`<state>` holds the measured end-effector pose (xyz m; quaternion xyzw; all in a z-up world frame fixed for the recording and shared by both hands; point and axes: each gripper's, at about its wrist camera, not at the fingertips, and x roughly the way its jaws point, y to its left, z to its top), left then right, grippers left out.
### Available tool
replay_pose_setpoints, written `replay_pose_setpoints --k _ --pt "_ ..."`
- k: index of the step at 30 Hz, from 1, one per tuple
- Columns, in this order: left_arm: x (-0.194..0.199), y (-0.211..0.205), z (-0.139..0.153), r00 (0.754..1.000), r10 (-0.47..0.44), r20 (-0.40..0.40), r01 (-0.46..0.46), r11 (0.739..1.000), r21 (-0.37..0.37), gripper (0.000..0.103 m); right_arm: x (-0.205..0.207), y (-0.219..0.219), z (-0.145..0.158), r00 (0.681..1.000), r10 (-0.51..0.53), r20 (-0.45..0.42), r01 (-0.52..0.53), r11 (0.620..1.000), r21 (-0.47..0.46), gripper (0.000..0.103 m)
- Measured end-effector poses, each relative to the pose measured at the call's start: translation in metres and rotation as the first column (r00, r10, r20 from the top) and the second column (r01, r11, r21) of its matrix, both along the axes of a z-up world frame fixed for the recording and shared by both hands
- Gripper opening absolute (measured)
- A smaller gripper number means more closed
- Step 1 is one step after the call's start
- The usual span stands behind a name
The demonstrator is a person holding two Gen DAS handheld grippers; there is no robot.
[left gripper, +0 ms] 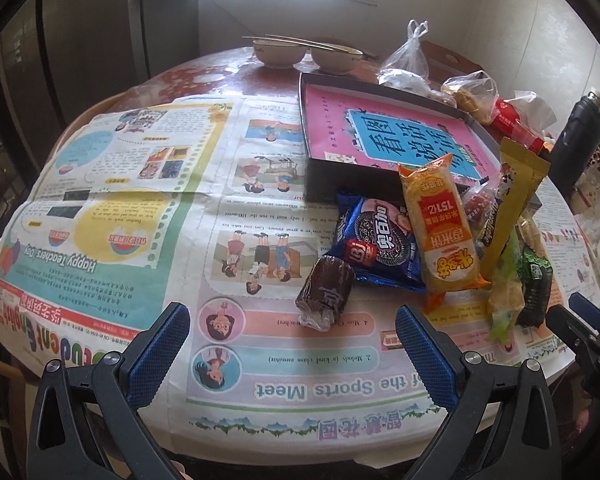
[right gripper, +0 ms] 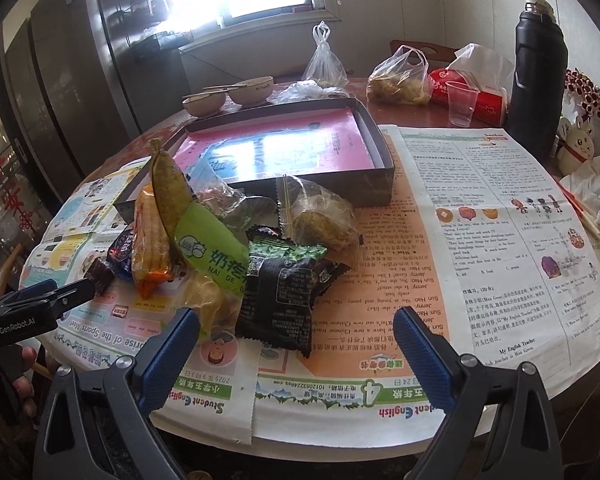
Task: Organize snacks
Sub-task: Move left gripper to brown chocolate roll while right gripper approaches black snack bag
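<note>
A pile of snack packs lies on newspaper in front of a shallow dark box [left gripper: 348, 182] holding a pink book. My left gripper [left gripper: 292, 320] is open, and a brown wrapped roll [left gripper: 326, 296] lies just ahead between its fingers, untouched. Beyond the roll are a blue cookie pack [left gripper: 380, 240], an orange cracker pack [left gripper: 440, 228] and a yellow stick pack [left gripper: 508, 208]. My right gripper [right gripper: 296, 320] is open too, with a black-and-green pack [right gripper: 284, 292] lying between its fingers and a green pack [right gripper: 212, 256] by the left pad. A clear-wrapped pastry [right gripper: 324, 216] rests behind, against the box [right gripper: 372, 188].
Newspapers cover the round table [left gripper: 220, 76]. At the far side stand two bowls [right gripper: 228, 94] with chopsticks, plastic bags [right gripper: 400, 76], a clear cup [right gripper: 462, 102], a red tissue pack [right gripper: 488, 100] and a tall black flask [right gripper: 538, 64]. The other gripper [right gripper: 60, 300] shows at the left, near the roll.
</note>
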<state>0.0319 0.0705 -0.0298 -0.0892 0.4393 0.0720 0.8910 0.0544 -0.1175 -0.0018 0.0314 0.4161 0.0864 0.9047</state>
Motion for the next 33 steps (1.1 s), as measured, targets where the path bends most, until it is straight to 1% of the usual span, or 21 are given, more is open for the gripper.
replay_pose_setpoints --k 2,4,8,10,11,13,16,19,21,23,25,26,27,28,29,31,33 --pt "0.003 0.0 -0.002 1.0 -0.013 -0.004 0.013 1.0 -0.012 0.102 0.004 0.001 -0.001 1.0 -0.001 -0.005 0.001 1.0 0.0 0.095" --pt "0.006 0.0 -0.004 1.0 -0.021 -0.012 0.021 1.0 -0.023 0.099 0.007 0.002 -0.003 1.0 -0.003 -0.013 0.003 1.0 0.0 0.092" --pt "0.009 0.0 -0.007 0.999 -0.031 -0.012 0.03 0.999 -0.031 0.099 0.014 0.003 -0.01 0.999 -0.009 -0.036 0.009 1.0 -0.003 0.086" --pt "0.01 -0.001 -0.007 0.999 -0.038 -0.01 0.038 0.999 -0.027 0.099 0.017 0.002 -0.012 0.999 -0.009 -0.041 0.009 1.0 0.004 0.079" --pt "0.011 -0.001 -0.007 0.999 -0.039 -0.009 0.039 0.999 -0.027 0.098 0.019 0.003 -0.013 0.999 -0.01 -0.041 0.01 1.0 0.001 0.077" --pt "0.014 -0.002 -0.008 0.999 -0.045 -0.008 0.045 0.999 -0.029 0.093 0.021 0.003 -0.014 0.999 -0.008 -0.042 0.008 1.0 -0.001 0.07" --pt "0.018 -0.002 -0.011 0.998 -0.056 -0.019 0.055 0.998 -0.035 0.085 0.024 0.005 -0.015 0.999 0.004 -0.042 -0.004 1.0 -0.002 0.063" --pt "0.02 -0.003 -0.012 0.998 -0.056 -0.018 0.055 0.998 -0.028 0.081 0.024 0.008 -0.016 0.999 0.026 -0.037 -0.026 1.0 -0.009 0.054" --pt "0.021 -0.003 -0.012 0.998 -0.057 -0.016 0.057 0.998 -0.026 0.079 0.024 0.009 -0.016 0.999 0.036 -0.028 -0.036 0.999 -0.011 0.051" --pt "0.022 -0.003 -0.011 0.998 -0.06 -0.011 0.06 0.998 -0.025 0.074 0.023 0.008 -0.014 0.999 0.041 -0.018 -0.041 0.999 -0.009 0.045" --pt "0.022 -0.005 -0.011 0.998 -0.067 -0.009 0.067 0.998 -0.019 0.065 0.023 0.005 -0.012 0.999 0.044 -0.012 -0.044 0.999 0.003 0.043" --pt "0.022 -0.006 -0.011 0.997 -0.073 -0.007 0.073 0.997 -0.021 0.063 0.023 0.004 -0.012 0.999 0.045 -0.009 -0.045 0.999 0.003 0.043" --pt "0.023 -0.006 -0.01 0.997 -0.078 -0.005 0.078 0.997 -0.024 0.059 0.023 0.002 -0.012 0.999 0.045 -0.008 -0.045 0.999 0.009 0.042" --pt "0.023 -0.006 -0.01 0.996 -0.084 -0.001 0.084 0.996 -0.032 0.051 0.023 0.001 -0.011 0.999 0.045 -0.008 -0.045 0.999 0.017 0.042" --pt "0.023 -0.006 -0.01 0.996 -0.09 0.002 0.09 0.995 -0.043 0.047 0.022 -0.001 -0.011 0.999 0.044 -0.007 -0.044 0.999 0.023 0.042" --pt "0.023 -0.005 -0.01 0.996 -0.093 0.006 0.093 0.994 -0.059 0.033 0.021 -0.004 -0.008 0.999 0.039 0.002 -0.039 0.999 0.028 0.041" --pt "0.022 -0.003 -0.01 0.996 -0.09 0.009 0.09 0.993 -0.076 0.029 0.02 -0.007 -0.004 0.999 0.032 0.016 -0.032 0.999 0.036 0.041"
